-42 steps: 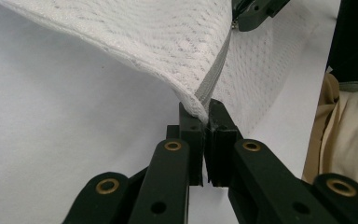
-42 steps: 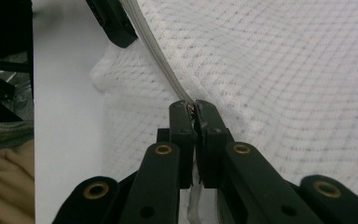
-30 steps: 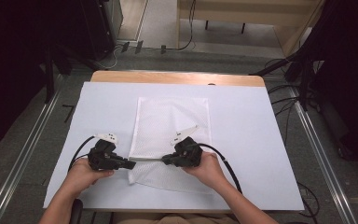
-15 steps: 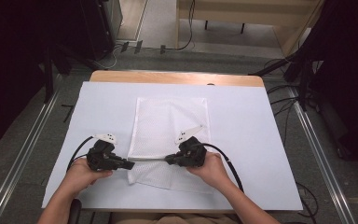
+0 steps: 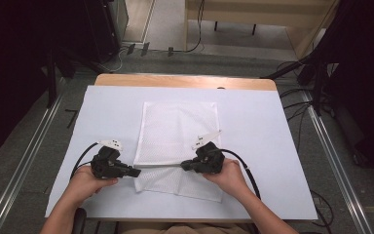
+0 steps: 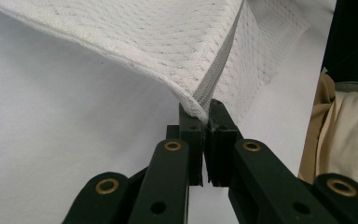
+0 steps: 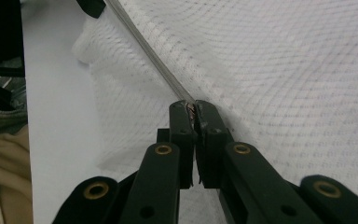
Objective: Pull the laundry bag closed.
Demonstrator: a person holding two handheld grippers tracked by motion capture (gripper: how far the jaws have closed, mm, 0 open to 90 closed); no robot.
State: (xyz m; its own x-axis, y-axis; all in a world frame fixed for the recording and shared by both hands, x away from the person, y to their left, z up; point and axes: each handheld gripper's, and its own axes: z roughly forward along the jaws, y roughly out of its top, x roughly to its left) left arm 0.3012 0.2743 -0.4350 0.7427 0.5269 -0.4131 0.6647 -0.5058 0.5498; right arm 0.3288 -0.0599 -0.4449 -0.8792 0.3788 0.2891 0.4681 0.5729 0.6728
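Note:
A white mesh cloth lies flat on the white table cover, its near part lifted. My left gripper is shut on the cloth's hemmed edge at the cloth's left side. My right gripper is shut on the same edge farther right. Between the two grippers the hem runs taut as a straight line. Under that line a folded flap of cloth rests on the table toward the front edge.
The white cover spreads over the wooden table, with bare strips left and right of the cloth. Cables trail from both grippers toward the person's forearms. Metal rails flank the table on both sides.
My right gripper has drawn a little to the right with the hem in it, stretching the edge between the grippers. The left gripper has stayed put.

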